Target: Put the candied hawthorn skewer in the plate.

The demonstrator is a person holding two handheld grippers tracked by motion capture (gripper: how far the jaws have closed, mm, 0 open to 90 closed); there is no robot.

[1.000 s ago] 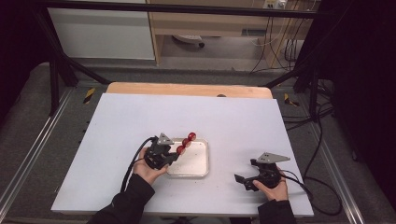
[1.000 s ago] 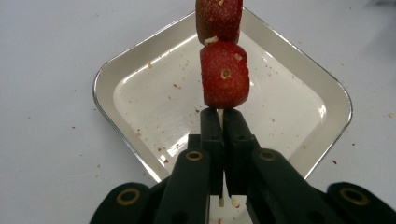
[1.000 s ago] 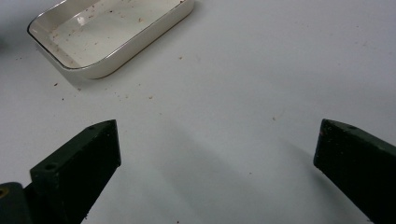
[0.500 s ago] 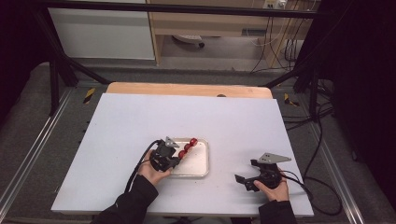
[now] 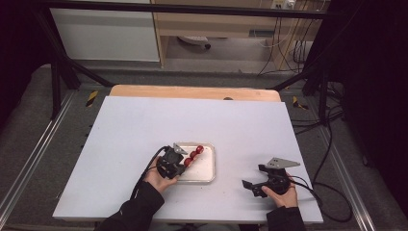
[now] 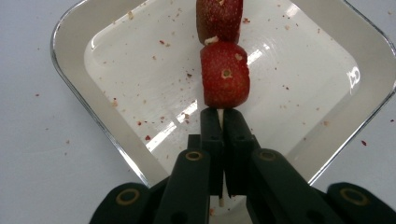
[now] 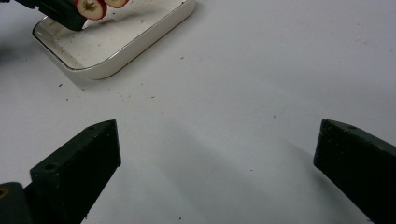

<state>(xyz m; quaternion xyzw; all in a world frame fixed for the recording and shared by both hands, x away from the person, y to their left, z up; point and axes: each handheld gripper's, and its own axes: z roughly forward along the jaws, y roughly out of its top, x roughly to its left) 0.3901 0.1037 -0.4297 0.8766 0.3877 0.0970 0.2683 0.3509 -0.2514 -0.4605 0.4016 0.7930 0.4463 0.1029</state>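
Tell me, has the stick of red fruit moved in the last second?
Yes. The skewer of red fruit, clamped in the left gripper, has dropped from above the white tray's far edge to low over its inside.

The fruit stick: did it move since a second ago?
Yes. The left tongs, shut on the fruit stick, have brought it lower and nearer the person, over the white tray. Nothing was let go. The right tongs, the tray and the table stayed put.

I note a white table (image 5: 144, 125), its wooden edge (image 5: 192, 91) beyond, a cabinet (image 5: 106, 33) behind, floor cables (image 5: 332, 130) rightward.
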